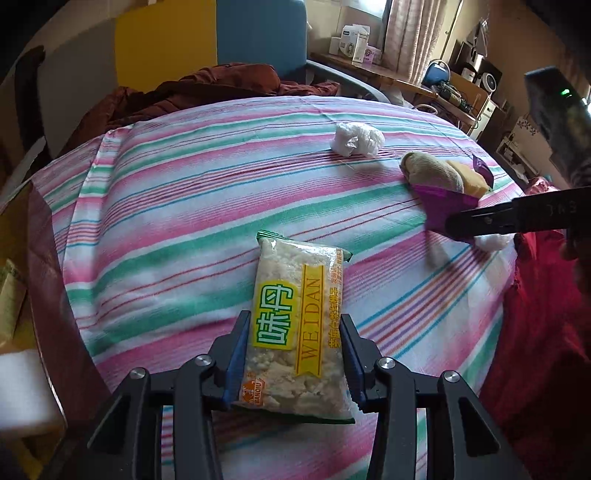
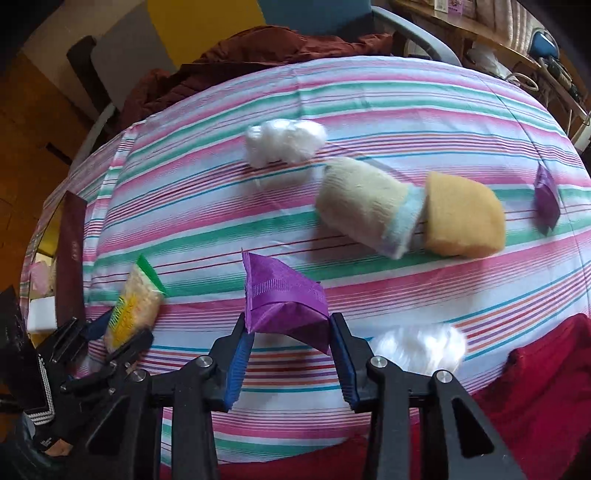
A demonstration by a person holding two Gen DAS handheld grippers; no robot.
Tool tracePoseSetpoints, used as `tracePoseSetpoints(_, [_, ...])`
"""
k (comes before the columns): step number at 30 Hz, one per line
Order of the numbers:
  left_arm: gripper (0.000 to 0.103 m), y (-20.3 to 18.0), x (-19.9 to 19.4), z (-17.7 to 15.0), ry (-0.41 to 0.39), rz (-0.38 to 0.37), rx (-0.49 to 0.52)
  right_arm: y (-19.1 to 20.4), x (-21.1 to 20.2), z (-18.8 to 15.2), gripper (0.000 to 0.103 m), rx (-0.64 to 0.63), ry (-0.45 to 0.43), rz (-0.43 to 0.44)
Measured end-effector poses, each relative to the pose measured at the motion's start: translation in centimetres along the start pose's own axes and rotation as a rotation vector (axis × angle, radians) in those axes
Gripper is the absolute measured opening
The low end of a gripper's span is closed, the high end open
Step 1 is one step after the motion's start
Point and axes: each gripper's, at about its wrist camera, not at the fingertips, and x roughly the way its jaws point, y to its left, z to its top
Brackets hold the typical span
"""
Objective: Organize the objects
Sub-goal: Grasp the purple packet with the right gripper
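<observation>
Left gripper (image 1: pixel 291 350) clamping snack pack (image 1: pixel 295 332) at lower centre; right gripper (image 2: pixel 291 350) pinching purple pouch (image 2: pixel 284 299) mid-frame above striped cloth (image 2: pixel 369 92). Both likely light, crinkly, slippery; gripping mid-body.

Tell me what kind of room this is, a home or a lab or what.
Most likely a lived-in home room. A striped bedsheet serves as a table cover, rumpled clothes are heaped at its far edge, and curtains hang over a wooden shelf crowded with boxes.
</observation>
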Motion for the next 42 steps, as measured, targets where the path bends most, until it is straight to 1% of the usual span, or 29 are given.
tracePoseSetpoints(3, [0.046, 0.4, -0.7, -0.9, -0.007, -0.021, -0.01, 2.1, 0.8, -0.4, 0.041, -0.018, -0.001, 0.03])
tracePoseSetpoints(6, [0.046, 0.5, -1.1, -1.6, -0.017, -0.019, -0.002, 3.8, 1.9, -0.9, 0.04, -0.033, 0.006, 0.05])
tracePoseSetpoints(9, [0.046, 0.3, -1.3, -1.9, -0.024, -0.009, -0.002, 4.8, 2.3, -1.4, 0.04, -0.075, 0.001, 0.009])
tracePoseSetpoints(13, [0.046, -0.1, -1.3, -2.5, -0.039, 0.013, 0.029, 4.9, 2.9, -1.3, 0.042, -0.091, 0.011, 0.002])
tracePoseSetpoints(16, [0.046, -0.1, -1.2, -2.6, -0.045, 0.016, 0.031, 4.6, 3.4, -1.2, 0.047, -0.074, 0.03, 0.005])
tracePoseSetpoints(17, [0.047, 0.0, -1.2, -2.5, -0.047, 0.01, 0.024, 4.4, 3.5, -1.1, 0.052, -0.065, 0.034, 0.008])
tracePoseSetpoints(19, [0.047, 0.2, -1.1, -2.5, -0.051, 0.002, 0.014, 4.3, 3.4, -1.0, 0.055, -0.054, 0.032, 0.02])
tracePoseSetpoints(21, [0.047, 0.3, -1.1, -2.5, -0.056, 0.0, 0.011, 4.2, 3.4, -0.8, 0.069, -0.044, 0.026, 0.026])
tracePoseSetpoints(23, [0.048, 0.1, -1.0, -2.4, -0.059, 0.001, 0.014, 4.1, 3.3, -0.7, 0.071, -0.033, 0.016, 0.033])
tracePoseSetpoints(25, [0.049, 0.1, -1.0, -2.5, -0.061, -0.002, 0.014, 4.2, 3.4, -0.5, 0.071, -0.023, 0.015, 0.04])
tracePoseSetpoints(31, [0.049, 0.1, -0.9, -2.4, -0.068, 0.001, 0.015, 4.8, 4.3, 0.1, 0.071, -0.053, 0.004, -0.013])
tracePoseSetpoints(32, [0.049, 0.0, -0.8, -2.4, -0.069, 0.003, 0.016, 5.2, 4.5, 0.1, 0.067, -0.077, 0.001, -0.031])
tracePoseSetpoints(33, [0.049, 0.0, -0.8, -2.4, -0.07, 0.005, 0.017, 5.6, 4.7, 0.1, 0.055, -0.093, -0.002, -0.046])
tracePoseSetpoints(34, [0.048, 0.0, -0.8, -2.4, -0.071, 0.007, 0.019, 5.9, 4.7, 0.0, 0.051, -0.114, -0.008, -0.064])
tracePoseSetpoints(36, [0.046, -0.1, -0.9, -2.5, -0.076, 0.021, 0.023, 6.3, 4.7, 0.0, 0.049, -0.133, -0.009, -0.06])
tracePoseSetpoints(42, [0.046, -0.3, -1.0, -2.5, -0.076, 0.038, 0.034, 6.3, 4.3, 0.1, 0.048, -0.139, -0.029, -0.065])
